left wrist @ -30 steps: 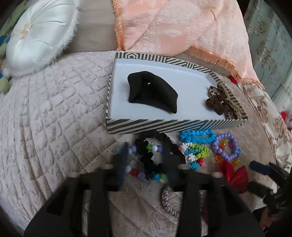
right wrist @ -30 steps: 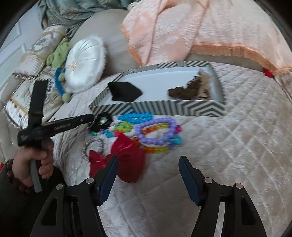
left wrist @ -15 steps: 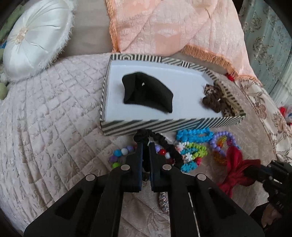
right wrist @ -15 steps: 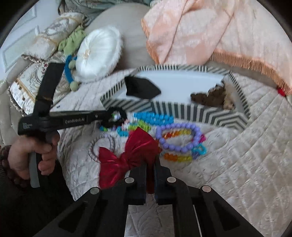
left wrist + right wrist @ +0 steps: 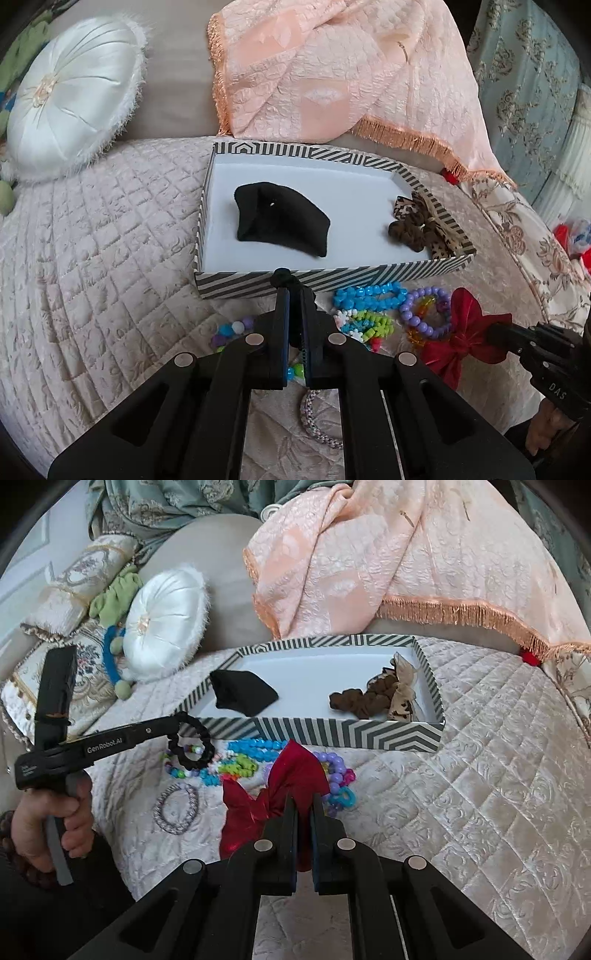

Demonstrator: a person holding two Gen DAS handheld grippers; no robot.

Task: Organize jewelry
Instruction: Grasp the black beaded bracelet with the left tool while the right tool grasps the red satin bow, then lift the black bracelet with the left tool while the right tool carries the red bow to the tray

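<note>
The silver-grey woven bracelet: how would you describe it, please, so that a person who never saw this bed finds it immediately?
Start at the striped box on the quilted bedspread, then look at the jewelry heap in front of it. At the heap's near left edge, left of the red bow, the silver-grey woven bracelet lies flat, apart from the others. Its neighbours are bright plastic beads; it alone is a pale, braided ring.

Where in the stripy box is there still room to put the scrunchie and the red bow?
The striped box has bare white floor between the black pouch and the brown scrunchies, plus along its back wall. The quilt just in front is crowded with bead bracelets.
</note>
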